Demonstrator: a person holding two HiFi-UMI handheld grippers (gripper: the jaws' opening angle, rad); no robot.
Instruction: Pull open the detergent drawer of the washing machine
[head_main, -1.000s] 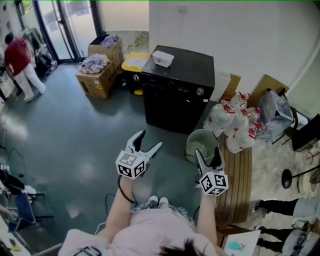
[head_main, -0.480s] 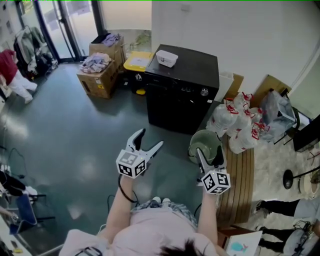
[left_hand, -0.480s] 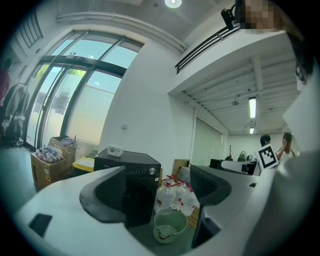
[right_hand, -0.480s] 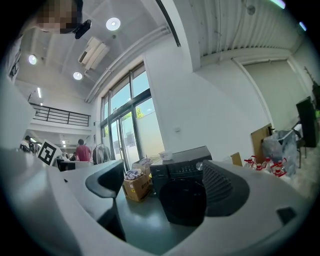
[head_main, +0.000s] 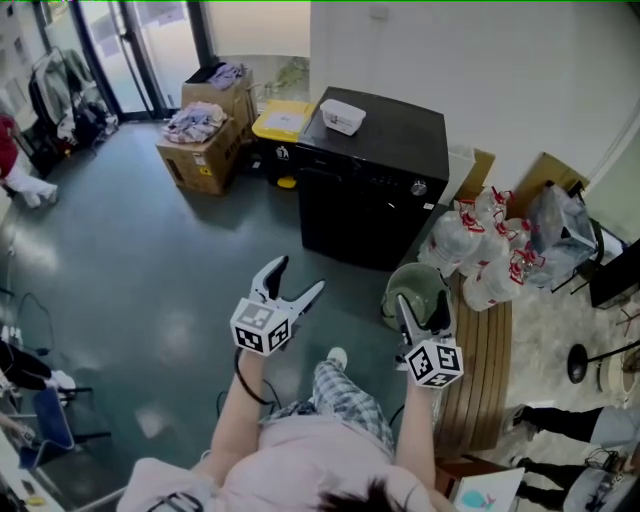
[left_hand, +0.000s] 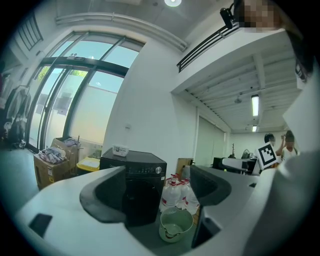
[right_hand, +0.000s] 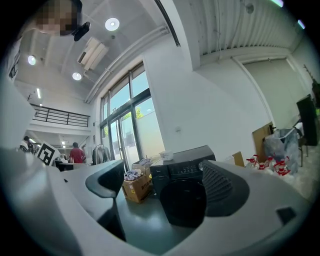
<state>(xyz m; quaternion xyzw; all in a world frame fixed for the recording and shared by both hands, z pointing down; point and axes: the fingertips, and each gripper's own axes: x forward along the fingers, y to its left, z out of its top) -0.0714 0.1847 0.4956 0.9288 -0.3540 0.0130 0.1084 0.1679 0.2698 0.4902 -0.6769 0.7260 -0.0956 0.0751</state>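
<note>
On teal floor (head_main: 140, 270), black washing machine (head_main: 385, 150)

The head view looks steeply down from above the person (head_main: 300, 455), with the washer (head_main: 375, 180) near its top. Both gripper views look level along their own jaws toward that washer, well apart from it.

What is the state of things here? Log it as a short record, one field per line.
washing machine: black, front-loading, door shut
detergent drawer: nothing seen pulled out; the front panel looks flush
on top of machine: white container
left gripper: jaws apart, just opened wider, nothing between them, well short of the machine
right gripper: the same
to one side of machine: cardboard boxes, yellow-lidded bin
to the other side: green bucket, water jugs
</note>
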